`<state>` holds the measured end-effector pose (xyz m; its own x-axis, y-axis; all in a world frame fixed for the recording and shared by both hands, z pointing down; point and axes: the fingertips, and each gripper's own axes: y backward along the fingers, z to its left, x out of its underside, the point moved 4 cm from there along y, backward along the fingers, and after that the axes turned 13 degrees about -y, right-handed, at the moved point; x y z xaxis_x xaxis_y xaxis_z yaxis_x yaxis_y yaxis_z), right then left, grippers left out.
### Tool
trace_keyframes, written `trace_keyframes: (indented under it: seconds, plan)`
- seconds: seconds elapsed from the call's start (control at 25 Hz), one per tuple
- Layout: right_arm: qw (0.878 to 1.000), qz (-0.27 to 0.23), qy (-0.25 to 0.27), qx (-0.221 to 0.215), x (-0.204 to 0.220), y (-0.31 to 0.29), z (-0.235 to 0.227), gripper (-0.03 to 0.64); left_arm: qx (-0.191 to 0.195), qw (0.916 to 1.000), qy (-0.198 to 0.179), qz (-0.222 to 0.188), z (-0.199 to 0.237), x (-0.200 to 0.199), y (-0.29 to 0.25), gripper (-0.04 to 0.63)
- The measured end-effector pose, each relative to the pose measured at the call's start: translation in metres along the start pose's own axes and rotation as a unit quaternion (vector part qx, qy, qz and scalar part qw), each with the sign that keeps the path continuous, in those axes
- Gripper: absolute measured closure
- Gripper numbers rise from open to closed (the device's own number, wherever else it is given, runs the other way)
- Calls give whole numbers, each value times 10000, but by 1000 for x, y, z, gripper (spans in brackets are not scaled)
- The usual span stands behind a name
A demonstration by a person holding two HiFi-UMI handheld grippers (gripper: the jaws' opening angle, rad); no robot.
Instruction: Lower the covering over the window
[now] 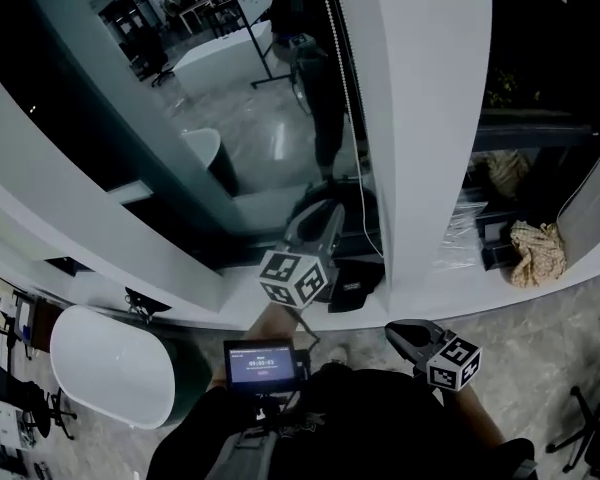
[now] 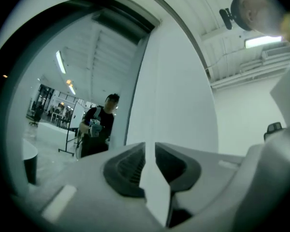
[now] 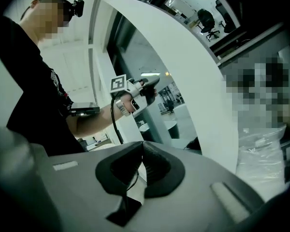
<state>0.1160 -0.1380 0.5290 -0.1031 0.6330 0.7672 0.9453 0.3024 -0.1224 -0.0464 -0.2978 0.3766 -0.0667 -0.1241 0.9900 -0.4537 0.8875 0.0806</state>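
The window's dark glass [image 1: 230, 98] mirrors the room, and a white pillar [image 1: 430, 118] stands to its right. A thin pull cord [image 1: 352, 118] hangs along the pillar's left edge down to the sill. The covering itself is out of view. My left gripper [image 1: 325, 216] is raised level toward the glass, just left of the cord and apart from it. Its jaws stand a narrow gap apart [image 2: 150, 149] with nothing between them. My right gripper [image 1: 395, 330] hangs lower and nearer, right of my body, its jaws shut [image 3: 141, 151] and empty. The right gripper view also shows the left gripper [image 3: 152, 83].
A white sill [image 1: 480, 283] runs under the window, with a black object [image 1: 355, 283], clear plastic wrap [image 1: 465, 238] and a crumpled cloth [image 1: 535, 253] on it. A white bathtub [image 1: 110, 363] stands lower left. A chair base [image 1: 590, 428] sits at the lower right.
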Motion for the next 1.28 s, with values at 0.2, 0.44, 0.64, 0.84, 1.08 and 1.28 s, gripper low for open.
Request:
trace_keyframes:
  seconds: [0.2, 0.44, 0.64, 0.84, 1.08, 1.28]
  plan:
    - [9967, -507, -93, 635, -19, 1, -21, 611, 251, 9973, -279, -633, 21, -42, -71, 465]
    - [9848, -1111, -353, 1289, -28, -1, -34, 611, 1360, 9759, -158, -1696, 12, -96, -109, 462]
    - [9752, -1349, -495, 1680, -26, 3, -42, 611, 1625, 9657, 349, -1995, 18, -107, -104, 589]
    - [9757, -1235, -445, 1757, -33, -10, -48, 611, 1646, 9714, 400, -1665, 36, -76, -112, 594]
    - [9858, -916, -283, 1379, -28, -28, -35, 611, 1570, 9739, -924, -1354, 12, -50, -70, 594]
    - [9920, -719, 113, 1032, -36, -52, -21, 611, 1880, 9692, -1457, 643, 0, 69, -49, 594]
